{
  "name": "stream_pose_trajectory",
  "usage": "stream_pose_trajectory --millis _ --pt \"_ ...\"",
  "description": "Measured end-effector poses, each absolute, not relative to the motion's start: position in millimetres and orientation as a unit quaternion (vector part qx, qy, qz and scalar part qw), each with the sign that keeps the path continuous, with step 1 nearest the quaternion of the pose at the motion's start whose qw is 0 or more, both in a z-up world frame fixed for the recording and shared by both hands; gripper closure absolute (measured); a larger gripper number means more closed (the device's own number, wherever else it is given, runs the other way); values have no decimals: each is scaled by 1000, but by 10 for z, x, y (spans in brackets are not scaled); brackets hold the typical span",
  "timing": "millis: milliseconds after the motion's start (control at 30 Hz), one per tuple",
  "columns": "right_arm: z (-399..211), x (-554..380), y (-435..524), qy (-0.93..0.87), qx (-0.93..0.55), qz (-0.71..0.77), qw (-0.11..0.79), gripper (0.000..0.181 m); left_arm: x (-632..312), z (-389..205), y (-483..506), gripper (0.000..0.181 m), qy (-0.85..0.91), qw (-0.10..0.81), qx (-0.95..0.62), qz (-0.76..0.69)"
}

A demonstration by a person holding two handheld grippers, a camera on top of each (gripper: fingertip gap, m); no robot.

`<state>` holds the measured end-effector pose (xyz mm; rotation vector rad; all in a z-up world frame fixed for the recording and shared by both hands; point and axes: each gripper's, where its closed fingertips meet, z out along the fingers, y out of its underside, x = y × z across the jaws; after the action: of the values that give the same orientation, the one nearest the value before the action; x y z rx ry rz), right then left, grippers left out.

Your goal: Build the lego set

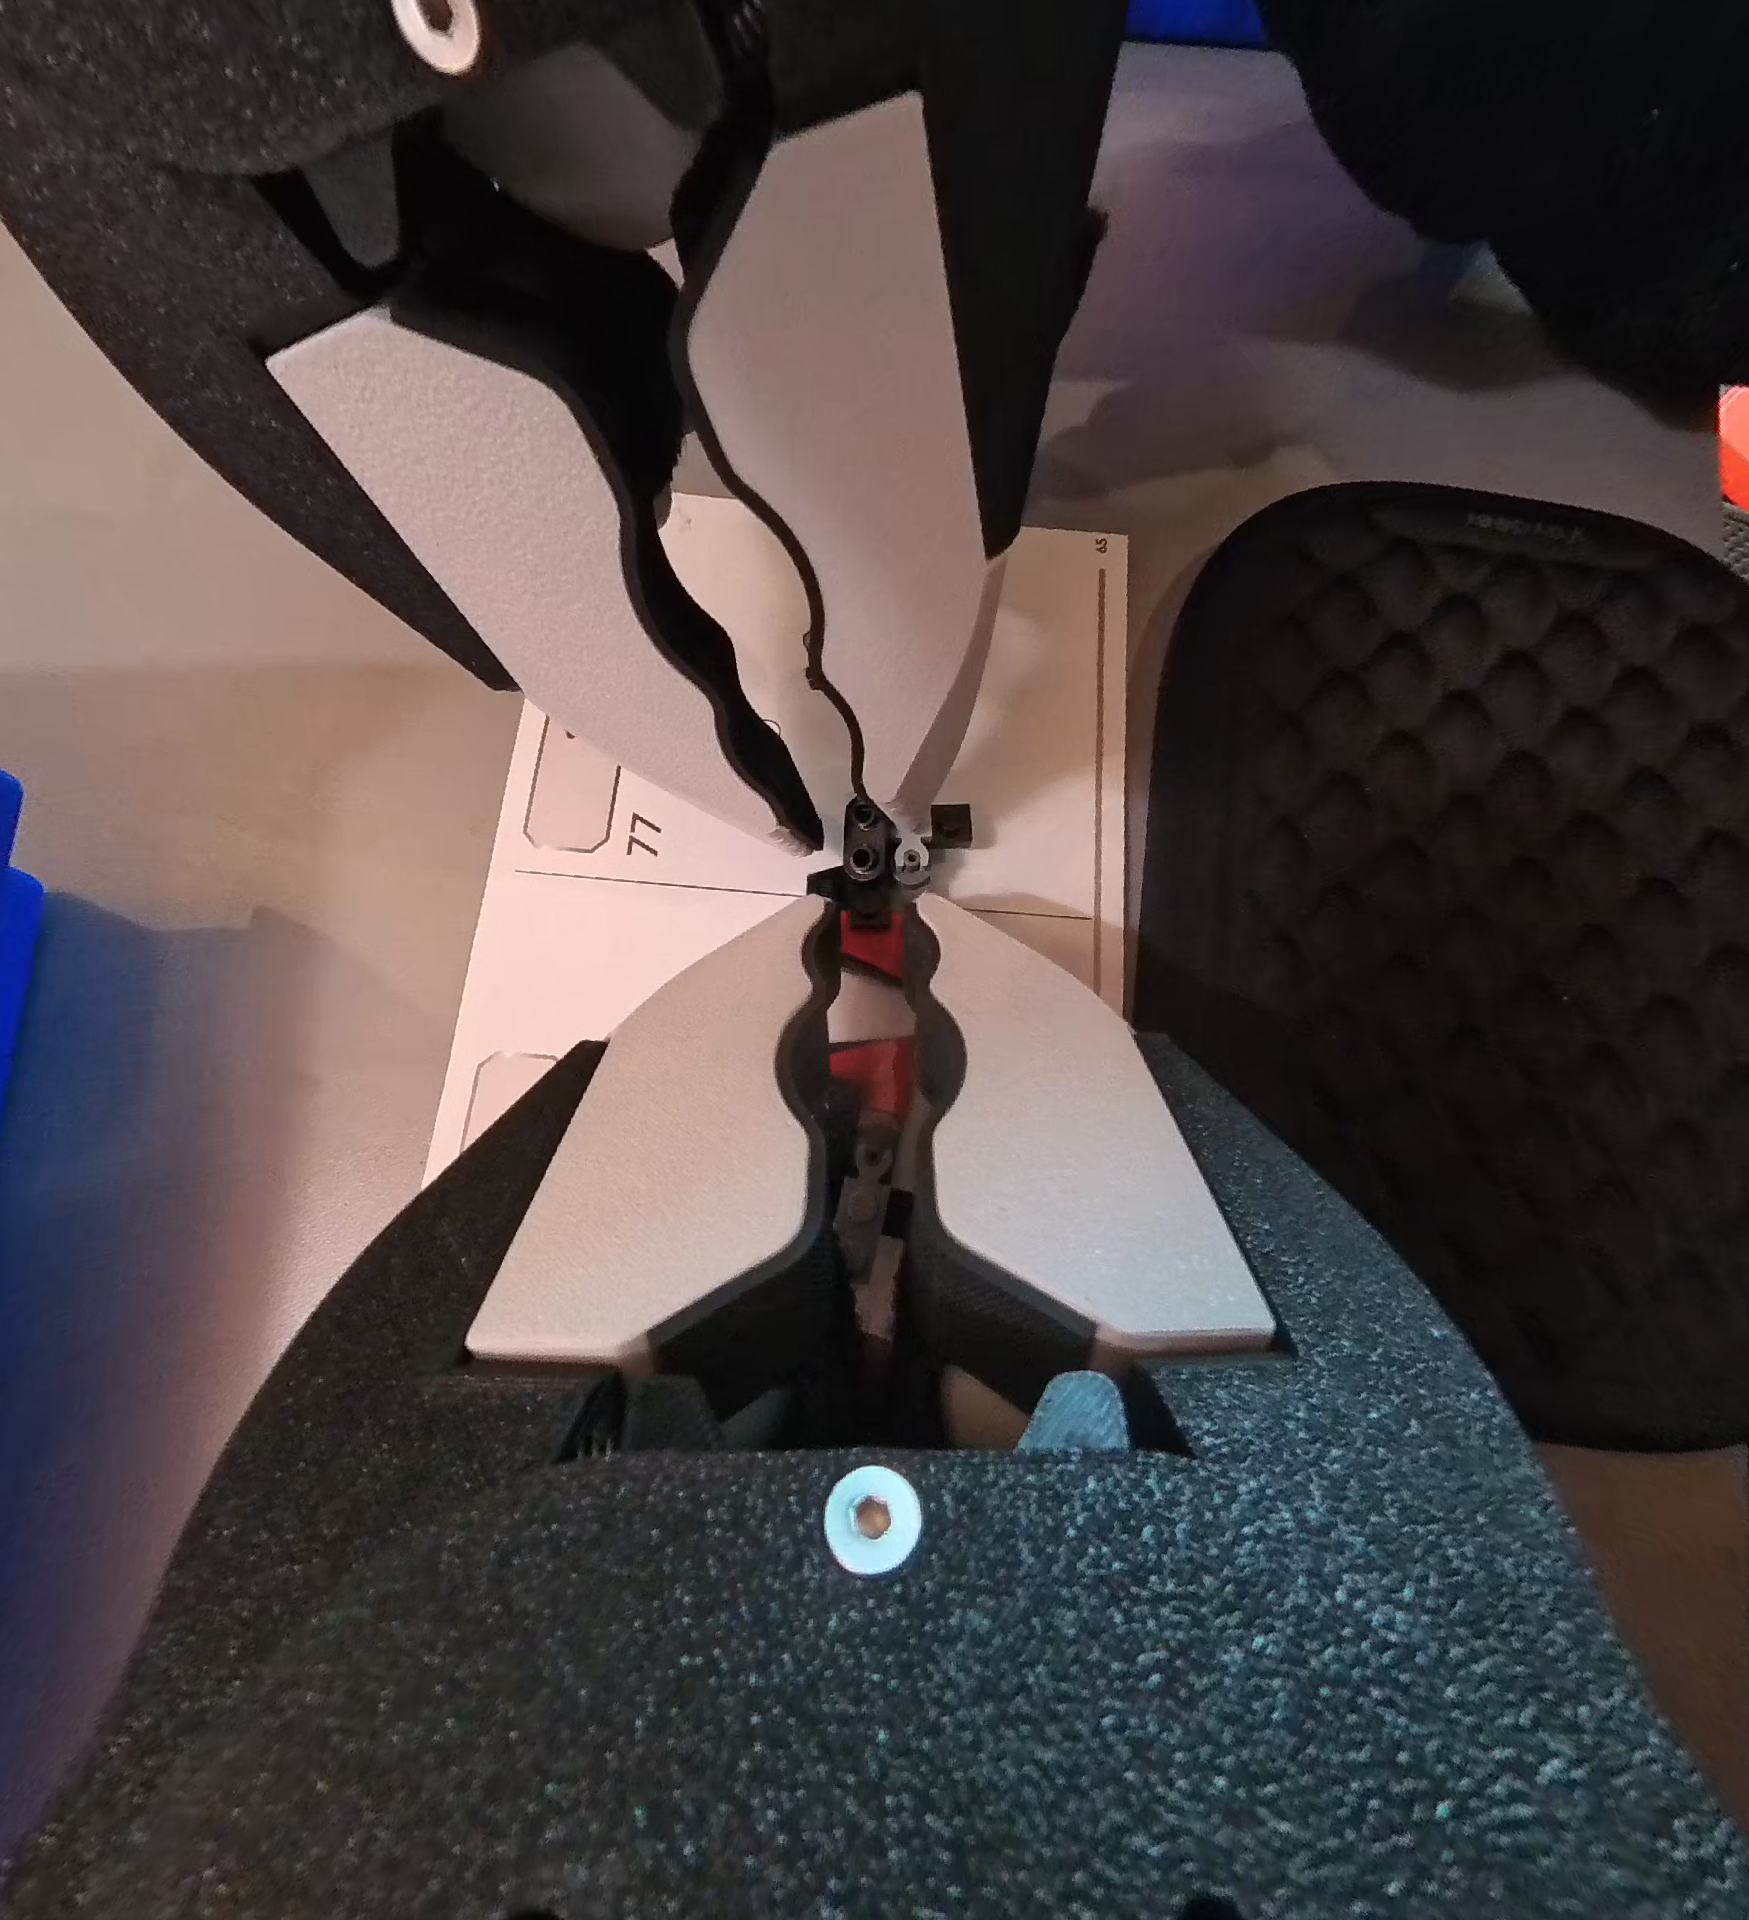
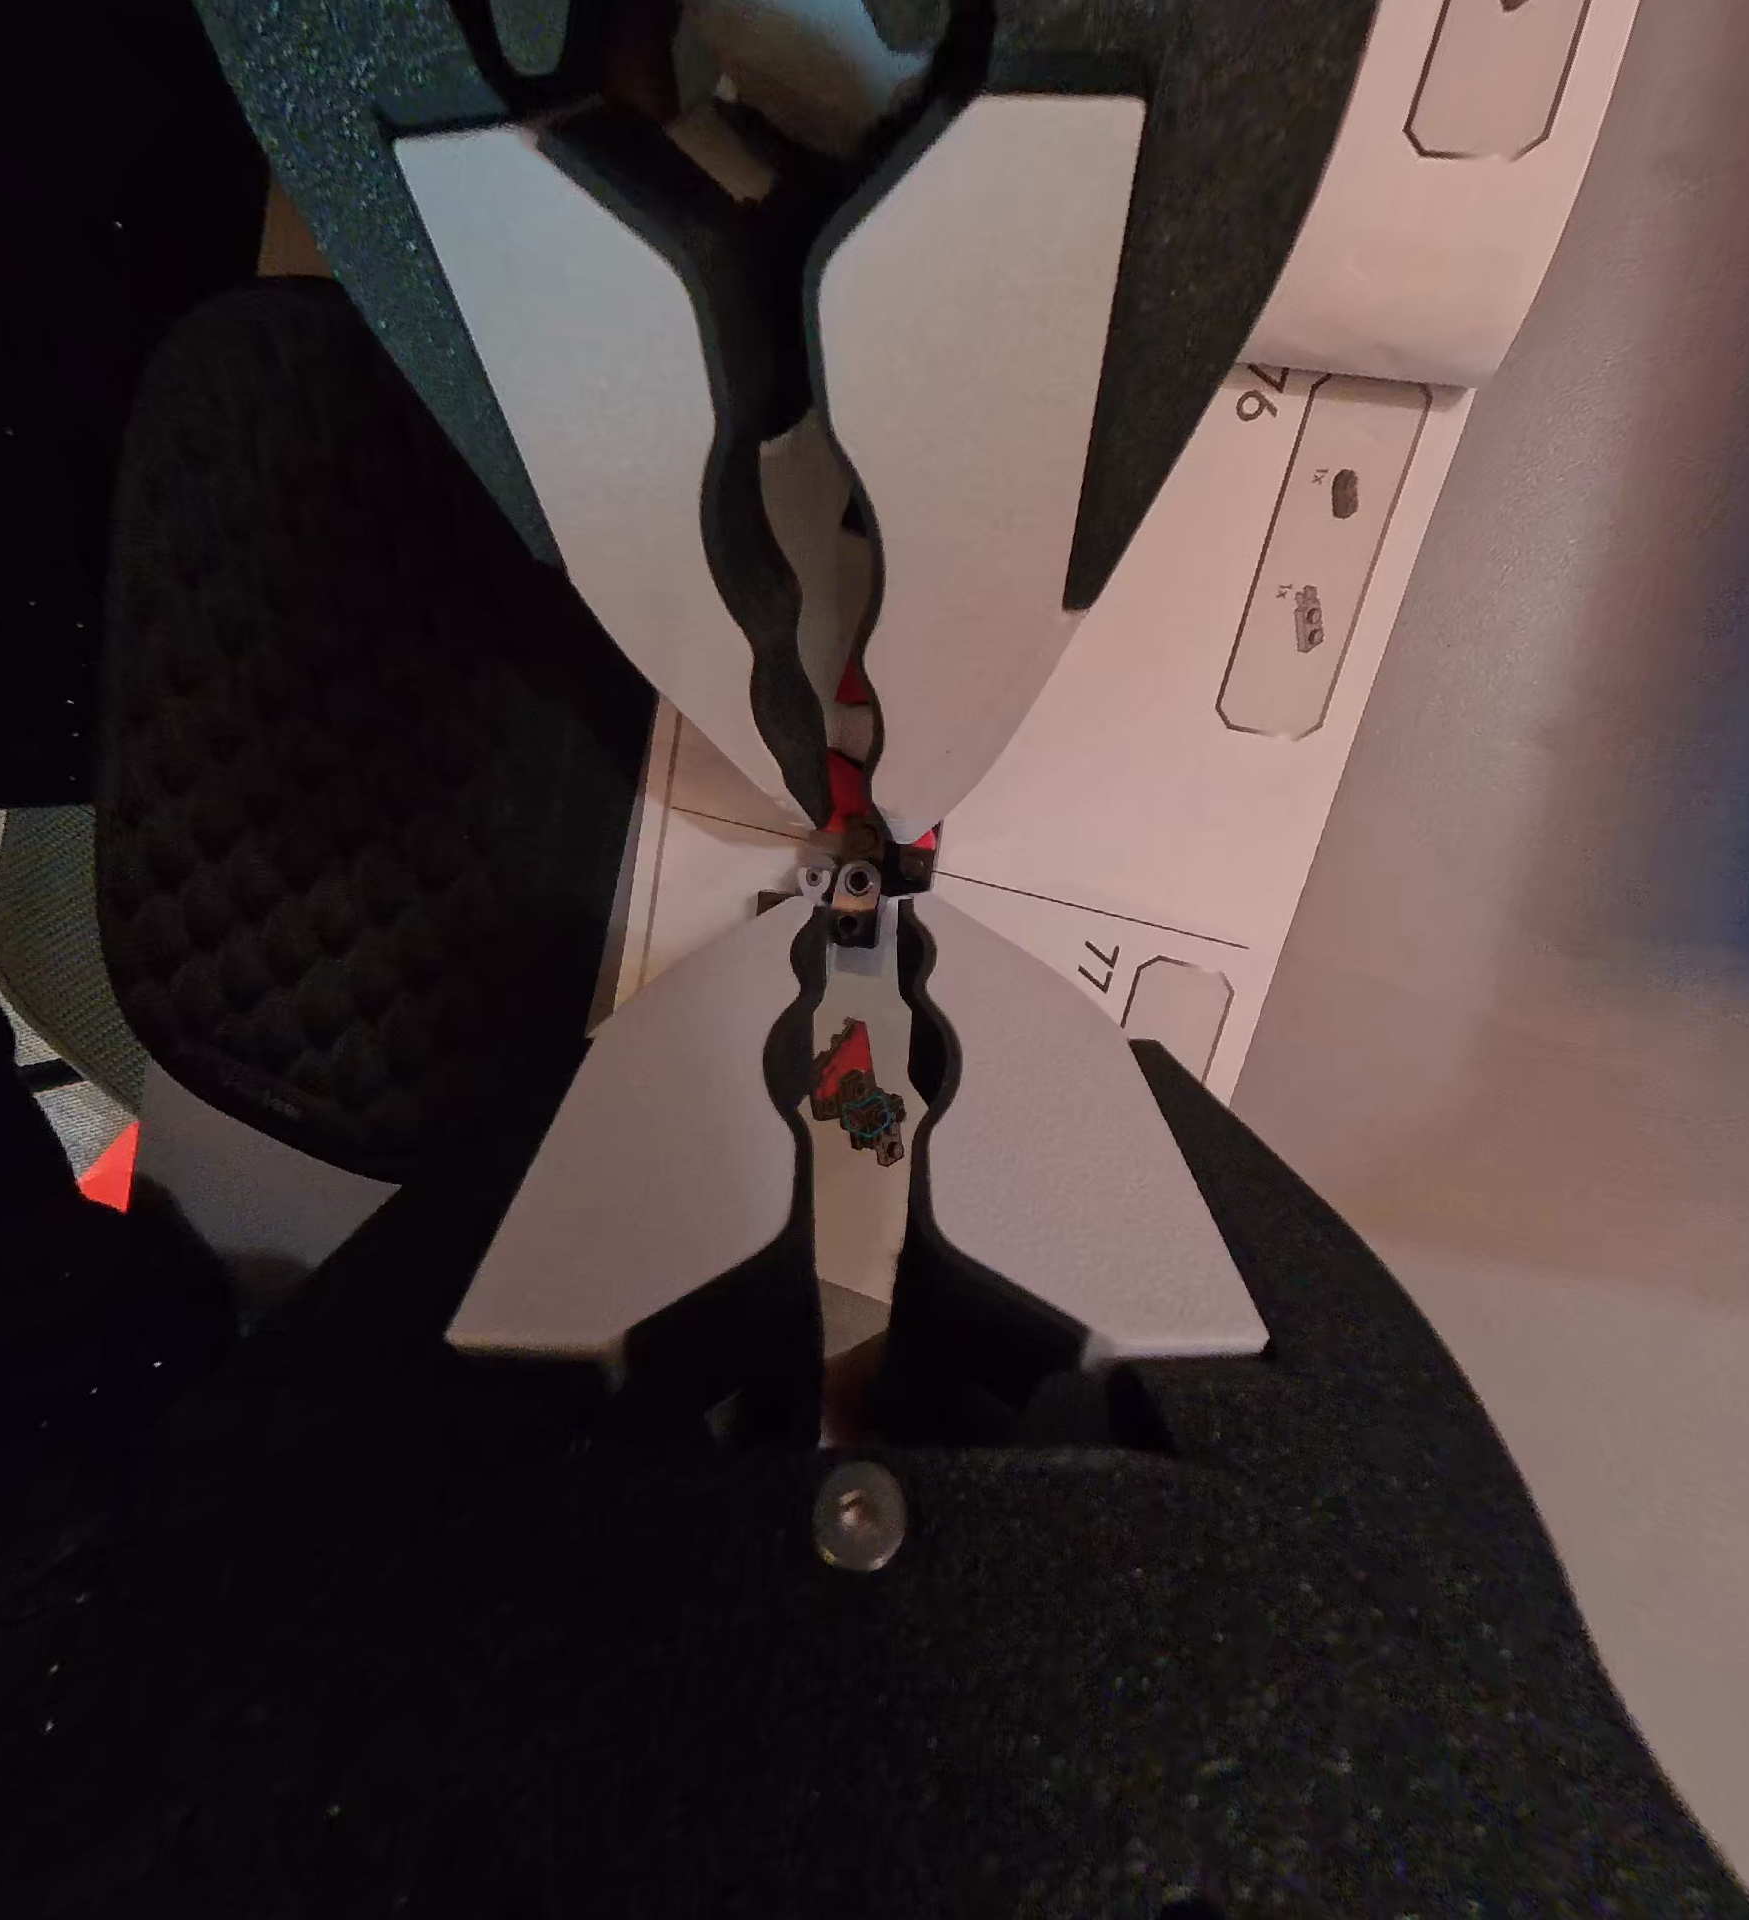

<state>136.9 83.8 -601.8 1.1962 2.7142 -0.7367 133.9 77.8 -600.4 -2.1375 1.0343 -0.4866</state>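
Right now your left gripper [image 1: 862, 906] has its jaws pinched shut on a small black-and-red lego assembly [image 1: 870, 868], which sits at the tips. Meeting it tip to tip from beyond, your right gripper [image 2: 862, 914] is also clamped on that same cluster. Beneath both jaws lies the open instruction booklet [image 1: 1041, 727]. Farther off, beside the jaws, a black padded chair back [image 1: 1472, 935] stands.
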Motion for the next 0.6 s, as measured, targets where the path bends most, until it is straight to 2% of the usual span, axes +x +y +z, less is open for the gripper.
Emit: stream_pose_trajectory --millis 333,467,600 --pt "-5988 1389 840 883 397 -247 43 165 1340 -6017 778 171 400 349 -826 -187" --pt "-5866 1349 904 866 423 -267 -9 181 1339 -6035 779 171 401 346 -828 -185" --pt "-5862 1355 873 840 455 -292 -43 181 1343 -6048 781 172 403 346 -827 -183"
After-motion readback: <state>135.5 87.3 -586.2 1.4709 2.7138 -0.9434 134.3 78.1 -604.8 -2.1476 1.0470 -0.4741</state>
